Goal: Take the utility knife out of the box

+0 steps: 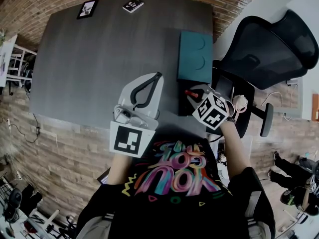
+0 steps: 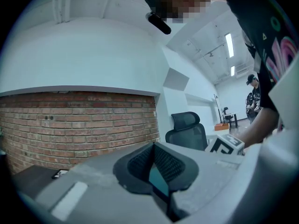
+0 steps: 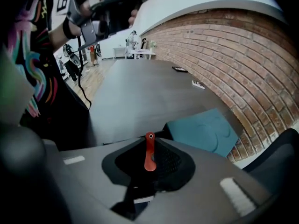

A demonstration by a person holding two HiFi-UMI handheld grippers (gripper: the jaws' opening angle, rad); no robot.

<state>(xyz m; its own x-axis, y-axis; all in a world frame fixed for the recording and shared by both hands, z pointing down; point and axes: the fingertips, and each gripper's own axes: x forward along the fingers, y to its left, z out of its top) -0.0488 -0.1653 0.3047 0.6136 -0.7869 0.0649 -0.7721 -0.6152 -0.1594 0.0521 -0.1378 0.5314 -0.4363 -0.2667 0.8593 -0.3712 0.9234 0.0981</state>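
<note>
My right gripper (image 3: 149, 149) is shut on a slim red utility knife (image 3: 149, 153), which stands up between the pads, lifted off the table. In the head view that gripper (image 1: 191, 92) hangs with the knife (image 1: 191, 91) over a dark box base (image 1: 185, 106) at the table's near right edge. A teal box part (image 1: 195, 56) lies flat just beyond it and also shows in the right gripper view (image 3: 205, 130). My left gripper (image 1: 158, 76) hovers level above the table's near edge, its tips touching and nothing held; the left gripper view (image 2: 153, 147) shows the pads meeting.
The grey table (image 1: 114, 59) runs to a brick wall. A small framed card (image 1: 87, 9) and a black-and-white marker card (image 1: 133, 5) lie at its far end. A black office chair (image 1: 269, 49) stands to the right of the table, close to the right gripper.
</note>
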